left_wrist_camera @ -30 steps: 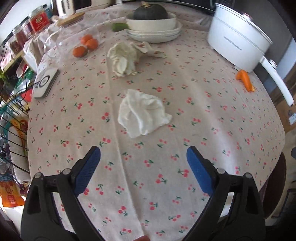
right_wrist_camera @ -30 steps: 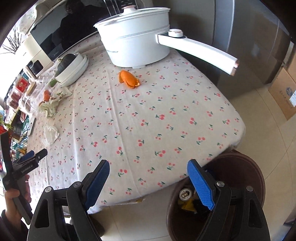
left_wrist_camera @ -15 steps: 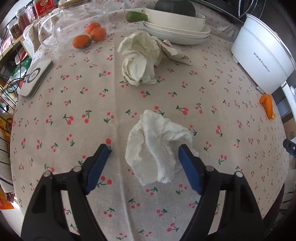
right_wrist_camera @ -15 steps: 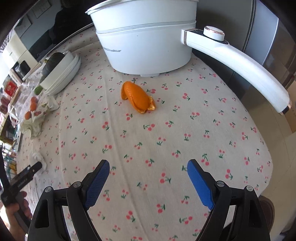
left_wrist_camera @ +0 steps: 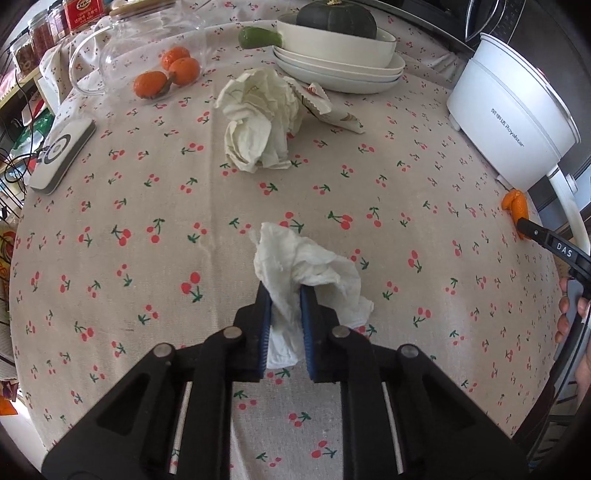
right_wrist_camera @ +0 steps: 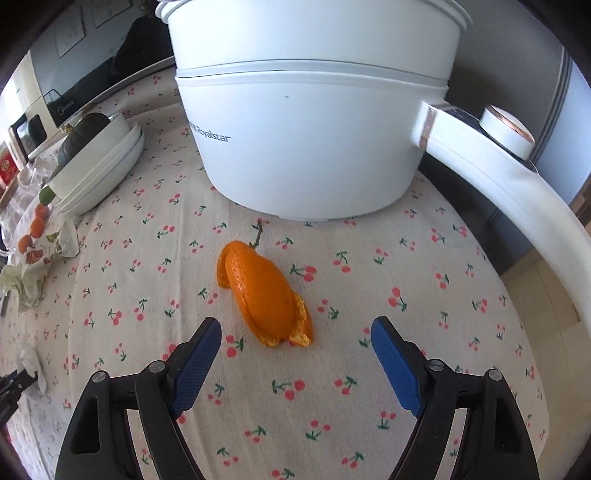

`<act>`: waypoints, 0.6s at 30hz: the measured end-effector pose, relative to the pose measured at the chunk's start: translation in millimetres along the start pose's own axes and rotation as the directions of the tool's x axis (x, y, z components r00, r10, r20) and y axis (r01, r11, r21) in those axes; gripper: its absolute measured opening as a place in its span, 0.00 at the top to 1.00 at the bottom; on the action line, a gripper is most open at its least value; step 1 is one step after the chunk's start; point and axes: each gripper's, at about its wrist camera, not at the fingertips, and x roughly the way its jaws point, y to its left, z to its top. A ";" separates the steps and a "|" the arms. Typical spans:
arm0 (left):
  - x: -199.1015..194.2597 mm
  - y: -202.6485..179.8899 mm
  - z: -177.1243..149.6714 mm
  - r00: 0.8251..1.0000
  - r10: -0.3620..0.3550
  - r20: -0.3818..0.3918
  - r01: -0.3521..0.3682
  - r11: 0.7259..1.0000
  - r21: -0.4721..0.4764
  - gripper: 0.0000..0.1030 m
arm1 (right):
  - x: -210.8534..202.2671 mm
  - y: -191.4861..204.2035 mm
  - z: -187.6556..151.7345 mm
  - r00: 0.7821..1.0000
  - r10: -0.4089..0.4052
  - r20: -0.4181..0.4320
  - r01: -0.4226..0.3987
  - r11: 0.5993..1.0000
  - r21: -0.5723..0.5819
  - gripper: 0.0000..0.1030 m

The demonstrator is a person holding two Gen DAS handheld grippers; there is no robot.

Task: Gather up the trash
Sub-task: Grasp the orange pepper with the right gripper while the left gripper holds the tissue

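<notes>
Cherry-printed cloth covered the surface, which was crowded along its far side. 1 stack of white dishes carrying a dark green squash was seen there, with a clear glass jug lying on its side beside 3 small oranges. A white electric pot with a long handle stood near the surface's edge, and a flat white device lay at the opposite side.

The left gripper was clenched on a crumpled white tissue; its 2 blue pads had just been closing, and the tissue was pinched between them, its loose folds spilling out ahead and to the side onto the cloth. A larger wad of cream paper and a torn wrapper were left lying further back, close to the dishes.

The right gripper was held wide over the cloth, its jaws having just narrowed a little with nothing gripped. An orange peel lay just ahead of the 2 pads and between their lines, in front of the pot, untouched by either pad. A short stem was visible at the peel's far end. Part of a hand on the right gripper's handle was seen at the edge of the left wrist view.
</notes>
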 end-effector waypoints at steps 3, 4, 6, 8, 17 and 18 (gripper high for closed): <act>-1.2 2.9 -1.8 1.000 -0.025 -0.011 0.024 0.999 -0.024 0.85 | 10.3 7.5 1.7 0.999 0.030 -0.014 -0.031 0.999 -0.022 0.41; -1.5 2.1 -2.5 1.000 -0.025 -0.012 0.024 0.999 -0.026 0.85 | 13.2 10.2 2.9 1.000 0.027 -0.012 -0.027 0.999 -0.027 0.41; -1.7 0.5 -2.9 1.000 -0.024 -0.014 0.024 0.999 -0.028 0.86 | 13.0 14.5 4.0 0.999 0.032 0.007 -0.032 0.998 -0.045 0.59; -2.1 -0.8 -3.6 0.999 -0.031 -0.019 0.031 0.999 -0.034 0.87 | 12.0 17.6 5.7 0.999 0.040 0.003 -0.040 0.998 -0.053 0.74; -25.6 -8.6 -7.1 0.995 -0.104 0.003 0.104 0.993 -0.053 0.89 | -26.6 10.9 -2.7 0.998 0.061 0.012 -0.061 0.998 -0.030 0.86; -30.0 -9.8 -7.5 0.994 -0.111 0.010 0.112 0.992 -0.053 0.89 | -35.5 10.6 -4.3 0.997 0.070 0.021 -0.069 0.997 -0.031 0.86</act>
